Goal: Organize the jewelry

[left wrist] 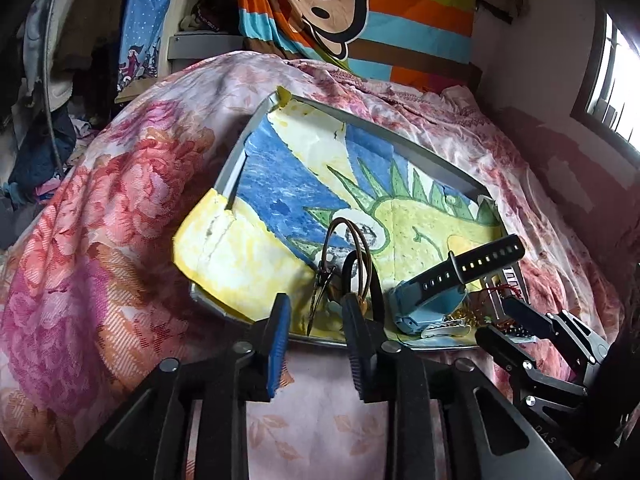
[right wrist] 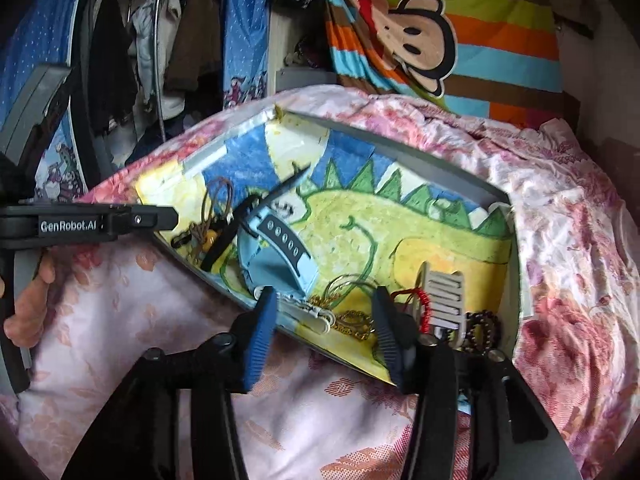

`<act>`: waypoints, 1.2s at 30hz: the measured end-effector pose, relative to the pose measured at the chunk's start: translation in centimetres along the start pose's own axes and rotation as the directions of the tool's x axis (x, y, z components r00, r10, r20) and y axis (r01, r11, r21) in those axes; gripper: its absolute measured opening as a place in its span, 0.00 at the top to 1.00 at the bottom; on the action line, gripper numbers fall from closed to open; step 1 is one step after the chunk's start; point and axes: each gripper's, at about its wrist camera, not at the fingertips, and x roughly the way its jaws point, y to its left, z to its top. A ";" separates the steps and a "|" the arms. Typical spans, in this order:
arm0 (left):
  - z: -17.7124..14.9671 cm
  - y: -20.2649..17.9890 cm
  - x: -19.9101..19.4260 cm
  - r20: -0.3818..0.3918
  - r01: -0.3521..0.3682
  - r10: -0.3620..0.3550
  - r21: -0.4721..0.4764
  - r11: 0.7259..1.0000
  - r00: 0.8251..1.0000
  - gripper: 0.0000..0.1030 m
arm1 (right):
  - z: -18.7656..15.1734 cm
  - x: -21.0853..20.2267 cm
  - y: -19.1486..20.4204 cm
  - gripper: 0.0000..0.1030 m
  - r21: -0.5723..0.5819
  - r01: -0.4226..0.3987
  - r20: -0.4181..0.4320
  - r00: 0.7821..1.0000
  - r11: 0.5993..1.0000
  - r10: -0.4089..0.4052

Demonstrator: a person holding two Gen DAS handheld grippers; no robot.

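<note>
A grey tray [left wrist: 436, 164] [right wrist: 408, 142] lined with a dinosaur drawing lies on the floral bedspread. In it lie a light-blue watch with a black strap [left wrist: 436, 292] [right wrist: 276, 256], a brown cord necklace [left wrist: 348, 248] [right wrist: 218, 208], a gold chain [right wrist: 354, 322], thin rings [right wrist: 344, 284], a red thread bracelet [right wrist: 420, 300], a grey metal watch band [right wrist: 444, 300] and a dark bead bracelet [right wrist: 482, 326]. My left gripper [left wrist: 316, 320] is open and empty at the tray's near edge by the cord necklace. My right gripper [right wrist: 324, 320] is open and empty over the gold chain; it also shows in the left wrist view [left wrist: 502, 316].
The floral bedspread [left wrist: 120, 216] [right wrist: 572, 248] surrounds the tray. A striped monkey blanket [left wrist: 360, 12] hangs behind. Clothes [right wrist: 152, 40] hang at the far left. A window [left wrist: 616, 88] is at the right.
</note>
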 end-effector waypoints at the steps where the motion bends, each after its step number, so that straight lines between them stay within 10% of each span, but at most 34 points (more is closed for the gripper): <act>1: -0.1 0.0 -0.5 0.011 -0.001 0.001 0.002 1.000 1.000 0.69 | 0.1 -0.5 0.0 0.46 0.007 0.004 0.017 1.000 1.000 -0.004; 6: -0.2 -0.3 -3.1 0.091 -0.018 0.017 0.014 1.000 0.996 0.35 | 0.7 -3.5 0.1 0.38 0.037 0.033 0.099 0.994 0.999 -0.036; 13: -0.5 -1.0 -7.6 0.208 -0.051 0.042 0.042 0.998 0.977 0.14 | 0.7 -7.6 -0.8 0.21 0.121 0.059 0.178 0.981 0.991 -0.080; 22: -2.0 -1.6 -13.1 0.353 -0.051 0.024 0.069 0.996 0.935 0.00 | -0.1 -13.0 -1.0 0.01 0.195 0.054 0.280 0.954 0.979 -0.108; 36: -7.7 -0.2 -20.2 0.461 -0.101 0.063 0.057 0.993 0.885 0.00 | -3.4 -21.0 3.2 0.01 0.197 0.027 0.426 0.898 0.980 -0.111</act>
